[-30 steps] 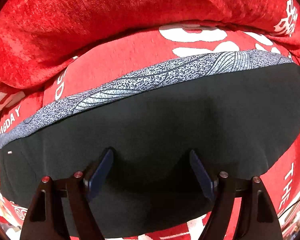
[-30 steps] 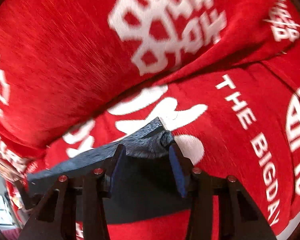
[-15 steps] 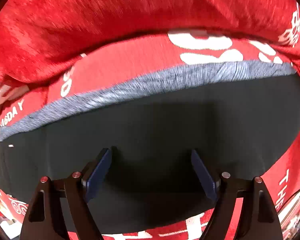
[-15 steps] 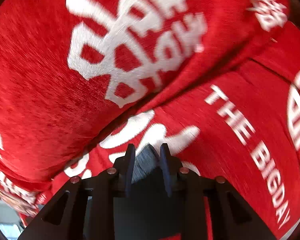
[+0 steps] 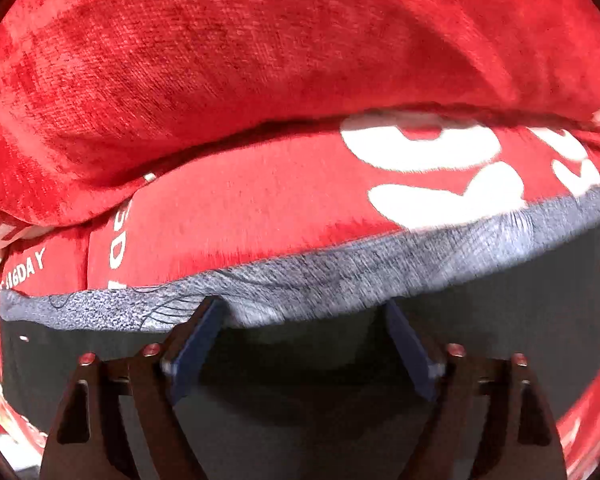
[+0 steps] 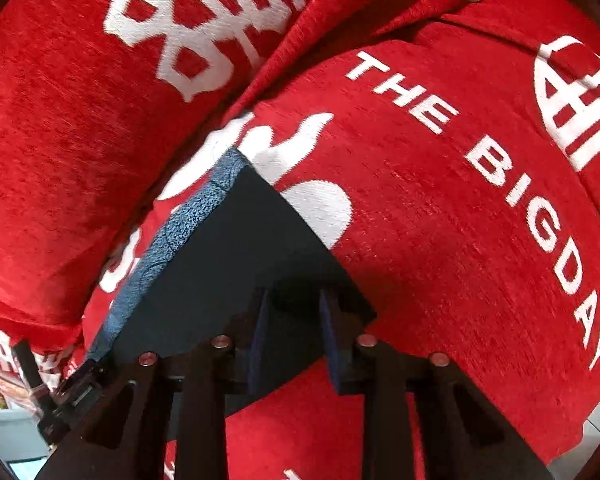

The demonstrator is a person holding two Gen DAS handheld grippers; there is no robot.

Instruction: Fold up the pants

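The black pants lie flat on a red cushion, their grey patterned waistband along the far edge. My left gripper is open, its fingertips resting on the waistband. In the right wrist view the pants show as a black panel with the waistband on the left side. My right gripper stands over the pants' near right corner, jaws a small gap apart with dark cloth under and between them; a grip cannot be told.
The red seat cushion has white print reading THE BIGDAY. A red back cushion rises just behind the waistband. A grey floor and small objects show at the lower left.
My left gripper moved forward to the waistband, still open. My right gripper closed near the waistband corner, then pulled back along the pants' right edge with its jaws slightly wider.
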